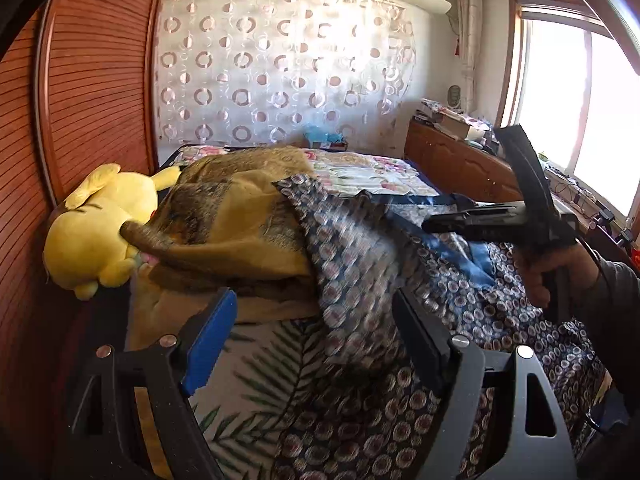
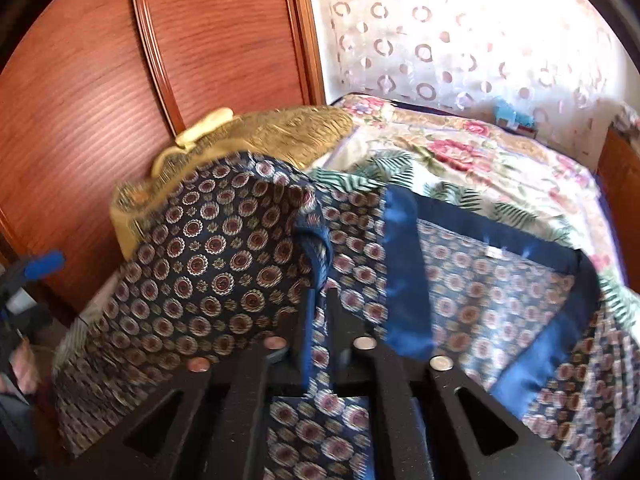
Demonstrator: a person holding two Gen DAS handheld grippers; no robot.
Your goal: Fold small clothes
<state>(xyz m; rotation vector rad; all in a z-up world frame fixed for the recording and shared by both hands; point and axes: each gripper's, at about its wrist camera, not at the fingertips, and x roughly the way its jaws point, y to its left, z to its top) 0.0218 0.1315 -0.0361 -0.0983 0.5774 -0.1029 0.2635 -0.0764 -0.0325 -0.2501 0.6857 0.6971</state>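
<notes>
A navy garment with a round medallion print and blue satin trim (image 1: 360,264) lies spread on the bed. My left gripper (image 1: 316,320) is open, its fingers wide apart just in front of the garment's raised fold, holding nothing. My right gripper (image 2: 320,300) is shut on the garment (image 2: 224,256), pinching a blue-trimmed edge between its fingers and lifting it, so that the cloth drapes over to the left. In the left wrist view the right gripper (image 1: 440,222) reaches in from the right at the garment's blue edge.
A mustard-brown blanket (image 1: 240,216) is piled at the back left beside a yellow plush toy (image 1: 100,232). A floral bedspread (image 2: 460,152) covers the bed. A wooden wardrobe (image 1: 92,80) stands left, a wooden cabinet (image 1: 460,160) and window right.
</notes>
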